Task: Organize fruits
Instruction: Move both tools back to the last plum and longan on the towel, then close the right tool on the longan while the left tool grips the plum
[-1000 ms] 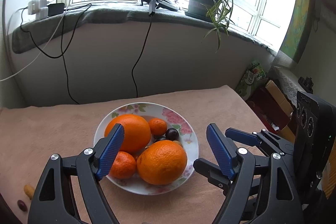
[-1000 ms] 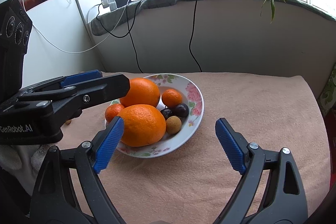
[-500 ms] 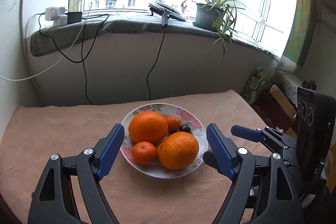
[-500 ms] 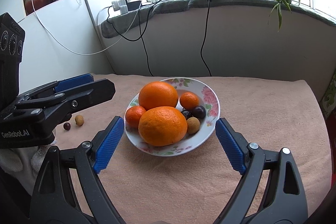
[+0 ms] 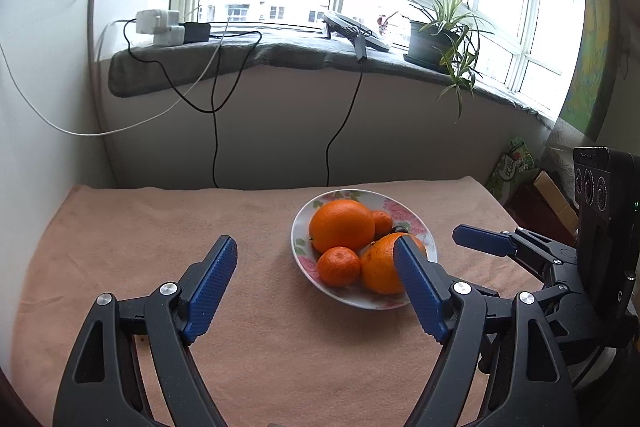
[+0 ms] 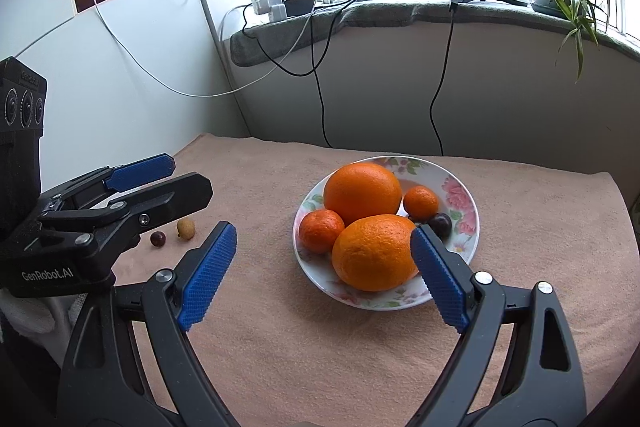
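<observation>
A flowered white plate [image 5: 306, 227] [image 6: 466, 201] on the pink cloth holds two big oranges [image 5: 341, 225] [image 6: 374, 253], two mandarins [image 5: 339, 265] [image 6: 321, 230] and a dark plum [image 6: 440, 225]. My left gripper [image 5: 316, 255] hangs open over bare cloth just left of the plate, nothing between its blue pads. My right gripper [image 6: 322, 239] is open too, in front of the plate's near-left side, also empty. A small tan fruit [image 6: 186, 228] and a dark red one [image 6: 157, 238] lie loose on the cloth at the left, near the left gripper [image 6: 160, 171] as the right wrist view shows it.
The pink cloth [image 5: 140, 227] covers the table, which ends at a white wall on the left and a grey sill [image 5: 280, 47] behind. Cables [image 5: 216, 131] hang from the sill. A potted plant [image 5: 436, 39] stands there. Boxes [image 5: 552, 195] sit past the table's right edge.
Both grippers have drawn back and swung left; the plate now sits farther off and to the right in both views. The two loose small fruits have come into the right wrist view.
</observation>
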`<act>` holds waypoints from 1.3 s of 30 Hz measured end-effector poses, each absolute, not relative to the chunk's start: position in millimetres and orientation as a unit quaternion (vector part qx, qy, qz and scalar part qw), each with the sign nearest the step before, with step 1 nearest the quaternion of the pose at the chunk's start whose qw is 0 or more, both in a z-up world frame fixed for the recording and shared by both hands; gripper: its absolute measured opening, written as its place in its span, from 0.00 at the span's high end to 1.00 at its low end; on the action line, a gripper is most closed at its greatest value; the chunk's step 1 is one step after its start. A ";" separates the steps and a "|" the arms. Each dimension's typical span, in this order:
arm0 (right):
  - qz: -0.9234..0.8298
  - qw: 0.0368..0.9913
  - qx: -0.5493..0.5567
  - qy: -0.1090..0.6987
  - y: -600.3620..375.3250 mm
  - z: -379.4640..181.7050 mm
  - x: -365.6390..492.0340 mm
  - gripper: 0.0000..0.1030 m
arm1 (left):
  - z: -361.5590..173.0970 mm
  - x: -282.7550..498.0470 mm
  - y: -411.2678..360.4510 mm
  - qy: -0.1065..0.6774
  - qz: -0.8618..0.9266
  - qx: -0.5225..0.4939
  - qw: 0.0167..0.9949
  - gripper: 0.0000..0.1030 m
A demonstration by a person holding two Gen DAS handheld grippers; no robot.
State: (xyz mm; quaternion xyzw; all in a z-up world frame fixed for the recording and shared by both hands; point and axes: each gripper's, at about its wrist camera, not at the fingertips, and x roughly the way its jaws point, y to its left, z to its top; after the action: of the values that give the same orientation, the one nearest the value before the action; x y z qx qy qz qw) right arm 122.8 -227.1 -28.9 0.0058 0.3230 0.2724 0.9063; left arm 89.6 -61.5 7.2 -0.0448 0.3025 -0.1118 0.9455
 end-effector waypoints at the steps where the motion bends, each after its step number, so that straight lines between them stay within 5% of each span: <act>1: 0.275 0.905 0.002 0.324 -223.1 -29.0 122.5 0.12 | 6.6 88.3 -57.4 0.303 -0.108 -0.046 0.946 0.22; 27: 0.363 0.860 -0.062 0.352 -104.0 -54.5 137.3 0.12 | -59.2 25.0 79.4 0.357 0.015 -0.090 0.930 0.23; 34: 0.390 0.836 -0.073 0.378 -68.9 -75.1 142.9 0.12 | -78.3 33.6 90.2 0.378 0.008 -0.102 0.920 0.39; 39: 0.407 0.815 -0.077 0.405 -45.2 -91.8 148.4 0.30 | -87.3 40.5 92.9 0.388 -0.002 -0.108 0.915 0.52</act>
State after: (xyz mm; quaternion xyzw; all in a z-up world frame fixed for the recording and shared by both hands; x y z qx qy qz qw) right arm 148.4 -45.2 -91.8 -0.0773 0.4047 0.4067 0.8154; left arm 40.5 92.9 -87.3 -0.1079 0.3879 -0.0020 0.9154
